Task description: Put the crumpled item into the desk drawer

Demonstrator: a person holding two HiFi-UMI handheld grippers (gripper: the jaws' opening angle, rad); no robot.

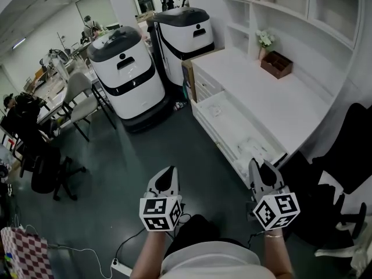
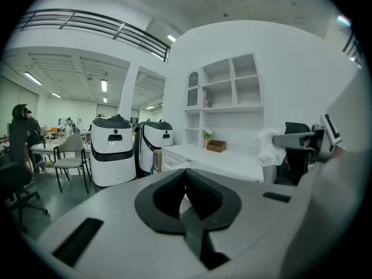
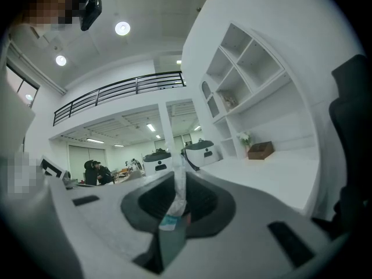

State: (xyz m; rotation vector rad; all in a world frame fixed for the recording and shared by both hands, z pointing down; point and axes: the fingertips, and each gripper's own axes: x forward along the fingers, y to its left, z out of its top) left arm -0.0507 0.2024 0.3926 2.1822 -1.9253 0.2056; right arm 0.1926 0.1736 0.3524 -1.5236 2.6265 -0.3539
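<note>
A long white drawer point(image 1: 232, 127) stands pulled out from the front of the white desk point(image 1: 267, 95). My right gripper point(image 1: 257, 166) hovers just off the drawer's near end, shut on a crumpled white item point(image 3: 178, 190) that sticks up between its pads. From the left gripper view the same crumpled item point(image 2: 268, 145) shows as a white wad at the tip of the right gripper point(image 2: 293, 139). My left gripper point(image 1: 169, 173) hangs over the dark floor to the left of the drawer. Its pads point(image 2: 195, 192) meet with nothing between them.
Two white-and-black machines point(image 1: 127, 74) point(image 1: 185, 36) stand on the floor left of the desk. A brown box point(image 1: 276, 64) and a small flower vase point(image 1: 264, 39) sit at the desk's back. A black chair point(image 1: 349, 156) is at my right. People sit at tables far left.
</note>
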